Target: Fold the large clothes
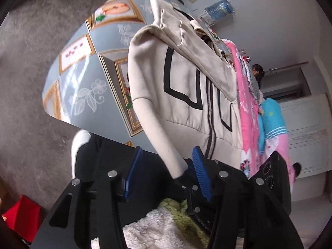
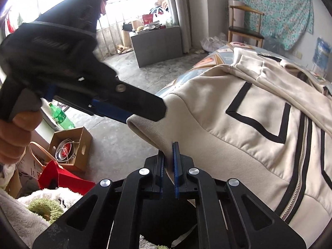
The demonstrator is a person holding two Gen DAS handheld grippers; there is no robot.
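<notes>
Lying spread across the table (image 1: pixel 83 87) with its patterned blue cloth, the cream jacket (image 2: pixel 259 112) has black trim lines and a zip running down its front, and its hood is bunched at the far end, well beyond both tools. One sleeve (image 1: pixel 157 128) trails off the near table edge toward the left hand-held gripper (image 1: pixel 166 166), whose blue ribbed pads (image 1: pixel 200 172) stand wide apart — the cuff end hangs in the gap between them, close to the right-hand pad, and nothing is pinched there. Seen from the right wrist, that same left hand-held gripper (image 2: pixel 145 108) reaches in from the upper left with its black tip at the sleeve's cuff opening. The right hand-held gripper (image 2: pixel 169 166) sits just below that cuff; its two pads are drawn close together with a fold of the cream sleeve fabric clamped between them. Beyond the jacket, on the far side of the left tool, a pink printed cloth (image 1: pixel 247 112) lies along the table edge with a blue garment (image 1: pixel 271 120) beside it. Below and left of the right tool, a red bag (image 2: pixel 62 178) and a cardboard box (image 2: pixel 70 145) stand on the concrete floor — a green plastic bottle (image 2: pixel 61 116) is upright behind the box.
</notes>
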